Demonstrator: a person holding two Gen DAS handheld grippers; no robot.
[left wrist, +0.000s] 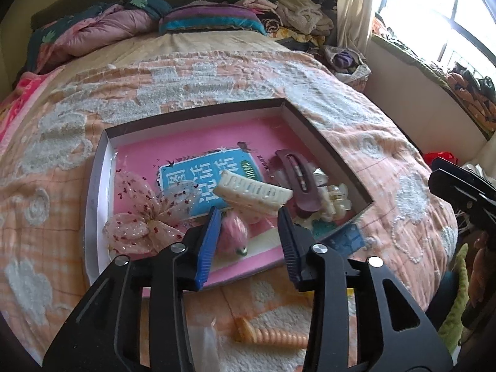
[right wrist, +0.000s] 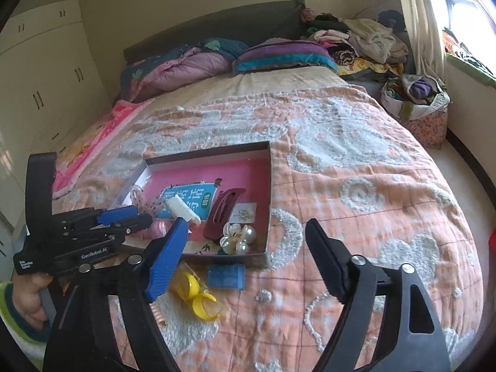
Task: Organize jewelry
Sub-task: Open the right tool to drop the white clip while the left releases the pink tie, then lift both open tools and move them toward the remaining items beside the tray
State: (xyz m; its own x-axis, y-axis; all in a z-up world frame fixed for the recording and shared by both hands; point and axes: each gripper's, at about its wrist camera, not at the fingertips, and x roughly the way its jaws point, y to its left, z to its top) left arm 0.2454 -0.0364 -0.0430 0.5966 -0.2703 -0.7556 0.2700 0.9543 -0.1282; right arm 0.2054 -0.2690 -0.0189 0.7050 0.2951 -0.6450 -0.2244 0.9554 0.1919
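A shallow cardboard box [left wrist: 198,114] [right wrist: 207,152] lies on the bed with a pink book as its floor. In it are a sheer bow [left wrist: 145,217], a white claw clip [left wrist: 254,192] [right wrist: 183,209], a maroon hair clip [left wrist: 297,179] [right wrist: 223,214] and a pearl flower clip [left wrist: 334,198] [right wrist: 237,237]. My left gripper [left wrist: 251,241] [right wrist: 144,214] hangs open over the box's near edge. A blurred pink fuzzy hair piece [left wrist: 232,232] lies between its fingers, clear of the right pad. My right gripper [right wrist: 245,226] [left wrist: 434,170] stands wide open beside the box, holding nothing.
On the quilt in front of the box lie a yellow clip in a clear bag [right wrist: 198,294], a small blue pouch [right wrist: 225,276] and a peach spiral hair tie [left wrist: 272,336]. Pillows and piled clothes [right wrist: 356,40] are at the bed's head; a fabric bag [right wrist: 415,99] stands right.
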